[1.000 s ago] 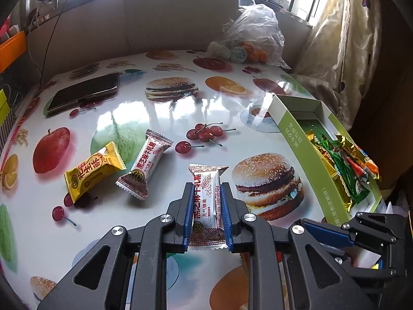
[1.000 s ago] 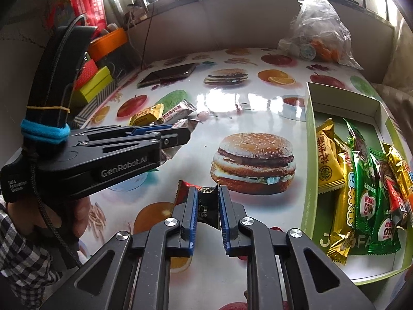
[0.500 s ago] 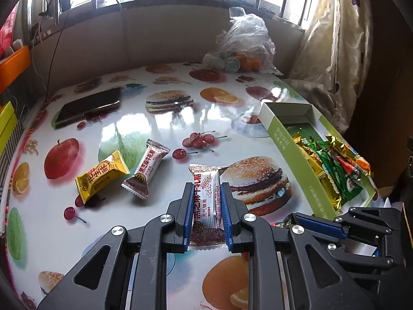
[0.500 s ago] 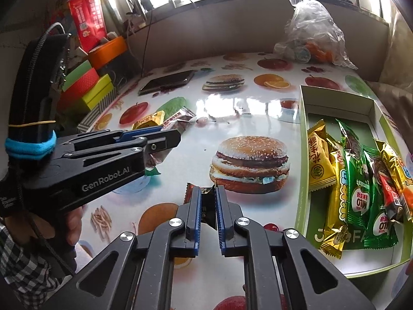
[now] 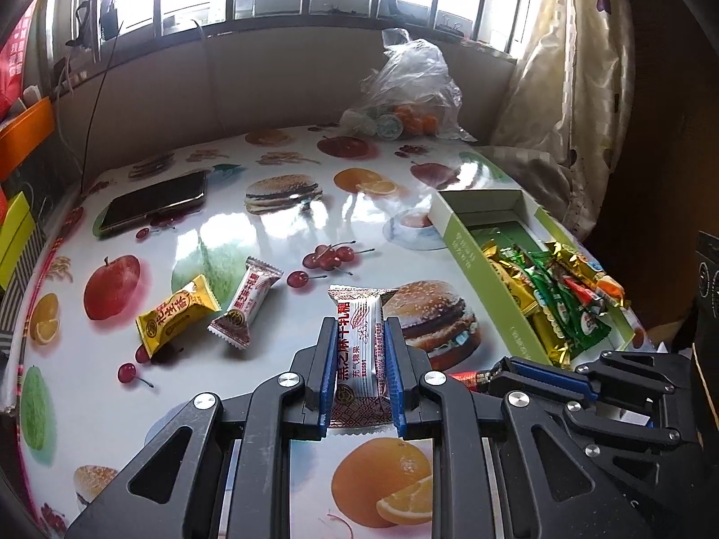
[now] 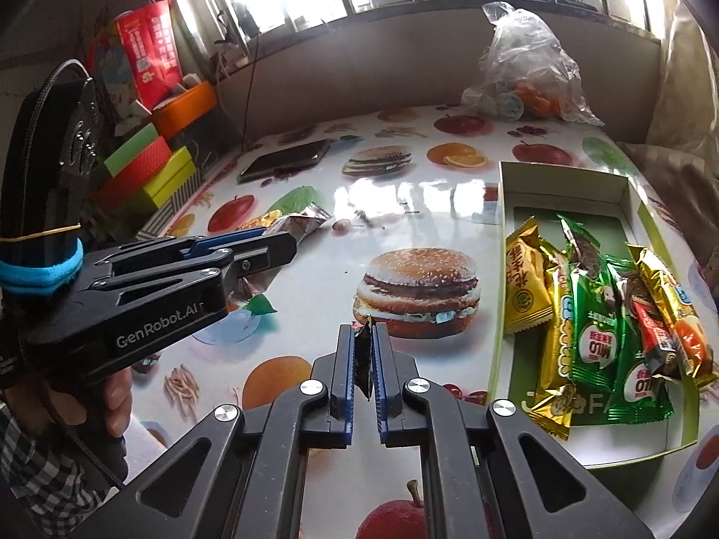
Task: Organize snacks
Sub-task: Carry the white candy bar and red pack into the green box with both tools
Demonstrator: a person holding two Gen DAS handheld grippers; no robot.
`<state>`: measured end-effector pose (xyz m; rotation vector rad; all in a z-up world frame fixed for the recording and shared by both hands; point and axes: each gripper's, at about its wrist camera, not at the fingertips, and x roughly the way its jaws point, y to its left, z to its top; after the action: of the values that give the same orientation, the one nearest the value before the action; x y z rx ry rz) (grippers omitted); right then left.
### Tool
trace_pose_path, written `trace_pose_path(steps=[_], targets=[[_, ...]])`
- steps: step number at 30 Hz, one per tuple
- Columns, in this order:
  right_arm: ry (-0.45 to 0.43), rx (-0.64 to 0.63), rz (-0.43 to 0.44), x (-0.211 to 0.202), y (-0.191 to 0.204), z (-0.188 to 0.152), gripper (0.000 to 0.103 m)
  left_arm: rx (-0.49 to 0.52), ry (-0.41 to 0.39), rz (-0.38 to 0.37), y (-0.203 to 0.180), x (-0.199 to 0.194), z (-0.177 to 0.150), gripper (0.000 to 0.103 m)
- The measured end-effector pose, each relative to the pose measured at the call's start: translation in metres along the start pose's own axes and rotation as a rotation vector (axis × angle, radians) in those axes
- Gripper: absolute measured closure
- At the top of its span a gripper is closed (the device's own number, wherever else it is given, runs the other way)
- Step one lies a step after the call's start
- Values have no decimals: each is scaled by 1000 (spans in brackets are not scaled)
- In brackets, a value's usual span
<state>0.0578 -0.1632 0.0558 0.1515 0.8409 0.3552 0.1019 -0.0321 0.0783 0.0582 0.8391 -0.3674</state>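
At lower centre of the left wrist view: left gripper [image 5: 359, 373], jaws clamped on the long sides of a white sesame-nougat bar [image 5: 359, 350], lengthwise between the blue pads, its crimped top end projecting beyond the fingertips; held above the fruit-print table [image 5: 251, 233]. At lower centre of the right wrist view: right gripper [image 6: 365, 359], jaws nearly together, pinching a dark-wrapped snack [image 6: 365, 350] edge-on, only a thin sliver of foil showing between the pads. At left centre of the left view, lying loose on the table: one yellow peanut candy [image 5: 177, 321] and, just beside it, one white-and-maroon candy [image 5: 246, 302], apart from one another. At right of both views: green tray [image 6: 496, 314], open-topped, holding a row of yellow, green and gold packets [image 6: 597, 314] in its nearer half; farther half bare. Also present: black phone [image 5: 155, 203] at upper left of the table, clear plastic bag [image 5: 404, 94] at the far edge. Handling, as judged: items light, film wrappers slick and crinkly, contents probably brittle or crushable; best taken across the filled middle with modest pressure, since the crimped ends are thin and likely to slip. Both held pieces appear ready for placing in the tray's free space.
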Motion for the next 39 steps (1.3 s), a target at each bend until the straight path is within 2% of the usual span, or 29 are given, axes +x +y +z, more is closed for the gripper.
trace_pose_path(steps=[23,39], targets=[[-79,67,-33,-41,-27,2,95,68,-28,-45,-45,-12,17,82],[-146,161,-97,-76,-78,1,97,126,-30,-121,-94,7,44,82]])
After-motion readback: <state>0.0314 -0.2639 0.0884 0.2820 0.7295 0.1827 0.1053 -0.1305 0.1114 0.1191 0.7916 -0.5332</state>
